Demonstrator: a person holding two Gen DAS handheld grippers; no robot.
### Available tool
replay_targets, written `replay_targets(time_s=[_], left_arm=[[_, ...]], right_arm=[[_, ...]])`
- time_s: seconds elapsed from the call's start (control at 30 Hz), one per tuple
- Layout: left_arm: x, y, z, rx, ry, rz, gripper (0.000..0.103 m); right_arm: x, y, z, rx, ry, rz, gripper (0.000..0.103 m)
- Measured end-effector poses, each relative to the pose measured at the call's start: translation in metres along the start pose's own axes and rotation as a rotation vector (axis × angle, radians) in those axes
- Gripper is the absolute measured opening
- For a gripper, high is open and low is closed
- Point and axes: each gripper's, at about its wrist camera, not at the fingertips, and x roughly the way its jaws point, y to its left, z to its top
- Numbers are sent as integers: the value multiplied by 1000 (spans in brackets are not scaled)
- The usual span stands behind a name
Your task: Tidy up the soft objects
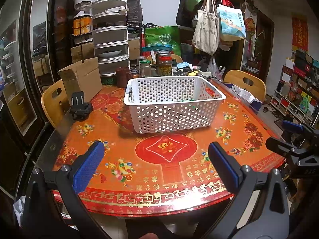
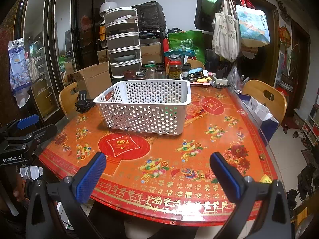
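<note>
Sitting mid-table, the white perforated basket (image 1: 173, 103) (image 2: 143, 107) rests on the red-orange patterned tablecloth (image 1: 169, 171) (image 2: 159, 159); through its holes and over the rim only bits of green and red (image 1: 188, 100) show inside, too hidden to identify, and no soft objects are clearly visible outside it. Left gripper (image 1: 155, 165) hangs over the near table edge, blue-padded fingers spread wide, nothing between them; right gripper (image 2: 157, 171) same, wide and empty, also short of the basket. Left gripper body seen from the right wrist view reads "GenRobot.AI" (image 2: 11, 159). Tablecloth has a red medallion (image 1: 166, 149) with a gold 福 character, rows of 福 along the near border. Behind the basket: cluster of glass jars (image 1: 147, 67) (image 2: 153, 70), one tall jar (image 1: 164, 64) (image 2: 175, 67) holding green olive-like pieces, others unclear. Open cardboard box (image 1: 81, 79) (image 2: 91, 79) far left, contents not visible. Stacked tiered food cover rack (image 1: 110, 37) (image 2: 123, 39) with a white plate on one tier. Small black mount (image 1: 79, 107) left of the basket. Green shopping bag (image 1: 163, 37) (image 2: 187, 43) and hanging tote bags (image 1: 205, 31) (image 2: 225, 37) with Chinese print, not fully legible. Wooden chairs (image 1: 247, 83) (image 2: 265, 97) around the table.
</note>
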Motion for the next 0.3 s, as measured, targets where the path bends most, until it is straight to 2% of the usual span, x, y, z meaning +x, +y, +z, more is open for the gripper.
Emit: replay_targets(time_s=[0.3], left_arm=[[1,1,0,-1,-5,-7,103]], right_arm=[[1,0,0,0,2,1,103]])
